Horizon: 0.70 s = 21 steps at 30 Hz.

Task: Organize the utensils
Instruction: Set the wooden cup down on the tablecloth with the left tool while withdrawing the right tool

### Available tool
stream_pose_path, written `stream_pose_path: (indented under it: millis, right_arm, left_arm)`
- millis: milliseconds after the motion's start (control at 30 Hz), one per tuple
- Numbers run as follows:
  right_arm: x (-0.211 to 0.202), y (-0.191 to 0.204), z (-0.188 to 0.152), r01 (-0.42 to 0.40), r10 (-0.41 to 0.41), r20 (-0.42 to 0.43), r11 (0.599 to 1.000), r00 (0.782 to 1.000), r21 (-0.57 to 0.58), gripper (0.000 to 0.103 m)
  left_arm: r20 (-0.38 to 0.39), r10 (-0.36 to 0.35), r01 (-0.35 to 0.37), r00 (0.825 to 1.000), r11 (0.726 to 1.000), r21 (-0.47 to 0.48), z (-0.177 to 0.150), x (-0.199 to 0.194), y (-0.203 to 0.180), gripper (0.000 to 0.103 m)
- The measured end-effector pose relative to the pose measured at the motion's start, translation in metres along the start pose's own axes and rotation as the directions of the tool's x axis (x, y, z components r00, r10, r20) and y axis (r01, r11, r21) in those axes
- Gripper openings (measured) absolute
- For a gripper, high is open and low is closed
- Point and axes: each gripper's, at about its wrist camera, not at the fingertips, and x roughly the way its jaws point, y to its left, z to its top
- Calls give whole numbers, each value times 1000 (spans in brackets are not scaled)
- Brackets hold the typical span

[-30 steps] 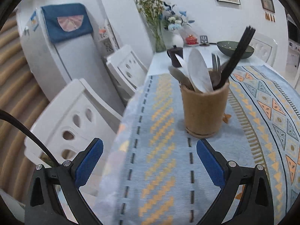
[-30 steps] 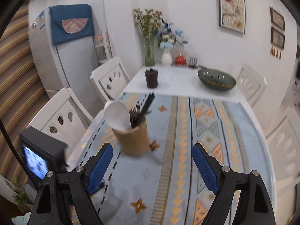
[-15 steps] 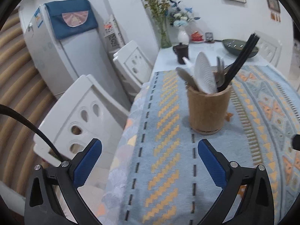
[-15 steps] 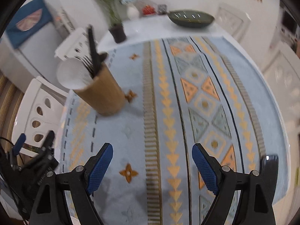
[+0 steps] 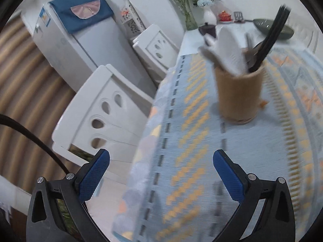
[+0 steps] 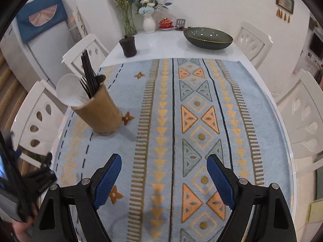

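A tan utensil holder [image 5: 239,92] [image 6: 99,113] stands upright on the patterned blue table mat [image 6: 173,133]. It holds a white spoon [image 6: 69,91], forks and black chopsticks [image 6: 88,74]. My left gripper [image 5: 161,173] is open and empty, near the table's left edge, well short of the holder. My right gripper [image 6: 164,176] is open and empty above the mat's near middle, with the holder to its far left. The left gripper's body shows at the lower left of the right wrist view [image 6: 40,179].
A dark green bowl [image 6: 208,38], a dark lidded cup [image 6: 128,46], a white vase [image 6: 149,23] and a glass vase of flowers [image 6: 127,20] stand at the table's far end. White chairs [image 5: 105,117] [image 6: 302,117] flank the table. A fridge [image 5: 76,46] stands at the left.
The left gripper has drawn back and shifted left, so the holder looks farther and more to the right. The right gripper has tilted back up and steadied over the mat. Both stayed open.
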Motion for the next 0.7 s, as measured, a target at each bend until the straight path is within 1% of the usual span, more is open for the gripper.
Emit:
stream_pose_path:
  millis: [67,200,267,367,467,600,700]
  right_arm:
    - [3,-1,-3,6,-6,-1,1000,1000,-19,85]
    - [7,3,-8,11,-12,-16,998,1000,-67,85]
    - [8,5,-9,16,-18,-19,997,1000,-78,85]
    - [12,9,-9,29,-31,-24,997,999,-76,85]
    - [17,14,-8,31,-34,-44,998,998,-60,85]
    - [22,26,-6,38,-41,-46,998,998,-51,85]
    - [25,35,-4,76,-77,-24,997,997,-35,85]
  left_arm:
    - [-8,-36,35,999,999,-21,4,-11,-8,103]
    - [-34,-94,92,995,995,-49,5,-20,-17,103]
    - [-43,-132,129,990,990,-61,7,-20,-20,103]
    - [-41,-163,160,986,985,-70,11,-15,-22,103]
    - [-47,-212,208,976,974,-87,14,-10,-19,103]
    - [-39,-237,233,971,969,-83,17,-2,-16,103]
    - [-30,-253,250,967,964,-87,19,4,-12,103]
